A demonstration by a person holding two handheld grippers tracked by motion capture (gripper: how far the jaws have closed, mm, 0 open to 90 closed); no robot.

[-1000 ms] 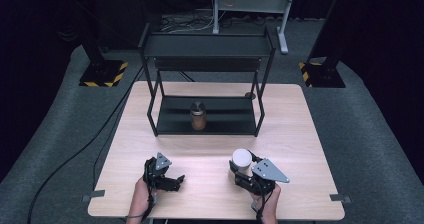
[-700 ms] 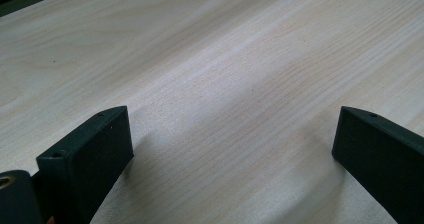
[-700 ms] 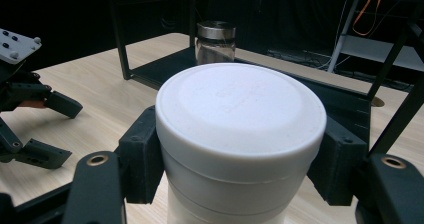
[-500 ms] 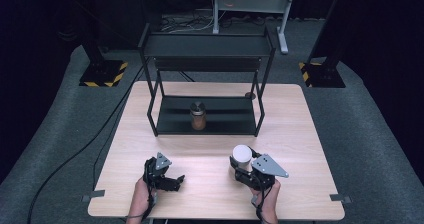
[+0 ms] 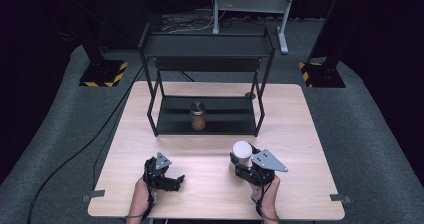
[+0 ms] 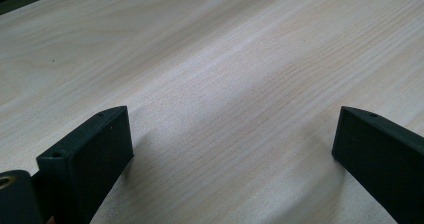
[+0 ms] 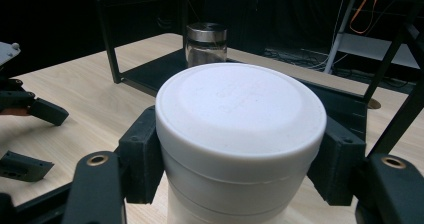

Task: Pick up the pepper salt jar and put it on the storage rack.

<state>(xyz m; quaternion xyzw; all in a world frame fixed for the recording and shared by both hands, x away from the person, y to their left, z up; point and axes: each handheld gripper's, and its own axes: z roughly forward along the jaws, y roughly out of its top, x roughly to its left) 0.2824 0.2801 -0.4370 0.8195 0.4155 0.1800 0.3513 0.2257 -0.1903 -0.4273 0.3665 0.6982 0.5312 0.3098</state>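
Your right gripper (image 5: 243, 165) has its jaws clamped on the white tub (image 5: 242, 153), upright near the tabletop (image 5: 300, 134) front edge. Left gripper (image 5: 176, 180): jaws wide apart, w/ nothing between.

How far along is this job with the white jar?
Early. One glass jar already stands on the black rack's lower shelf. In hand: the right gripper is clamped on the white jar near the table's front edge. The left gripper rests open, empty. Probably left: carrying the white jar to the rack.
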